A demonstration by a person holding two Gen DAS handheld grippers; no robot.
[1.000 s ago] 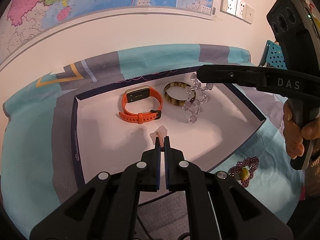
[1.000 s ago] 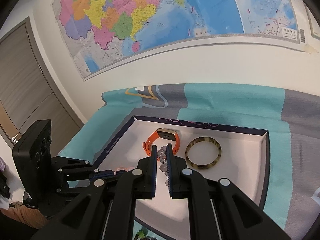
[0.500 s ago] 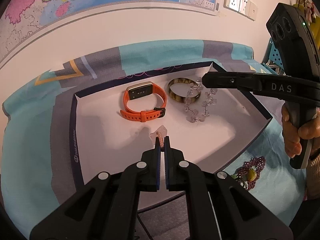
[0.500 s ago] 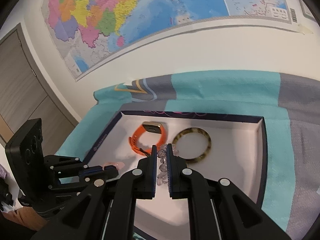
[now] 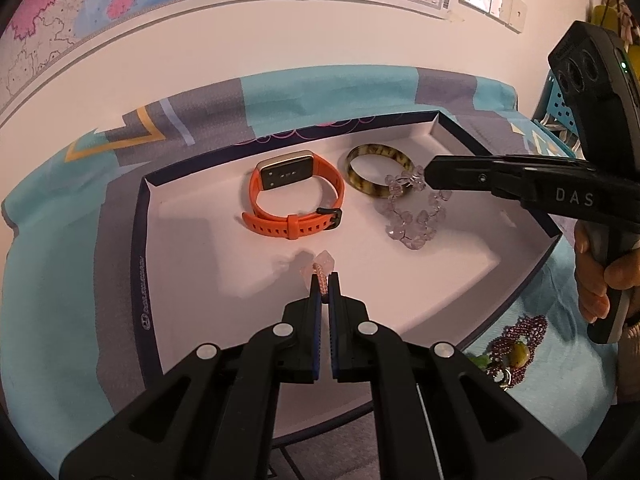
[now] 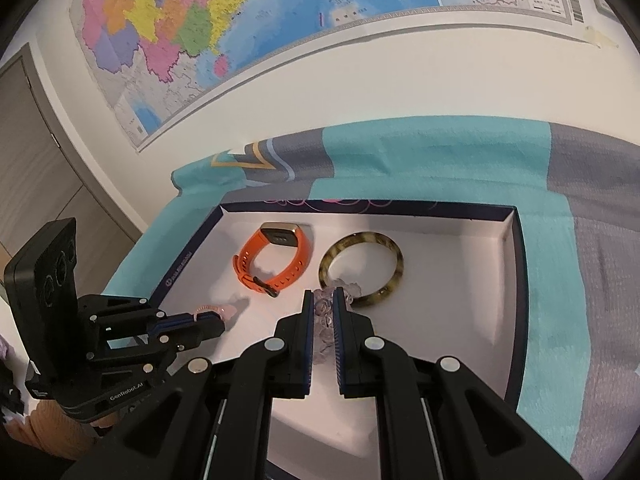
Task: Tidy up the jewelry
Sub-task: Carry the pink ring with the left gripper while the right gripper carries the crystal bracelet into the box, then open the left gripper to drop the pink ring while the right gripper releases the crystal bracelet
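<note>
A white tray [image 5: 192,240] with a dark rim holds an orange smartwatch [image 5: 296,200] and a tortoiseshell bangle [image 5: 362,182]. My left gripper [image 5: 325,280] is shut on a pink beaded bracelet [image 5: 320,270] just above the tray's front left floor. My right gripper [image 6: 321,300] is shut on a clear crystal bead bracelet [image 5: 416,220], whose lower loop rests on the tray floor next to the bangle [image 6: 360,268]. The right gripper [image 5: 434,174] enters the left wrist view from the right.
A purple bead necklace with a green stone [image 5: 518,348] lies on the teal and grey cloth [image 5: 60,240] outside the tray's front right edge. A wall with a map [image 6: 280,20] stands behind the table. The left gripper [image 6: 218,322] shows at left.
My right gripper has lowered the crystal bracelet so it now touches the tray floor beside the bangle. My left gripper still holds the pink bracelet, little moved.
</note>
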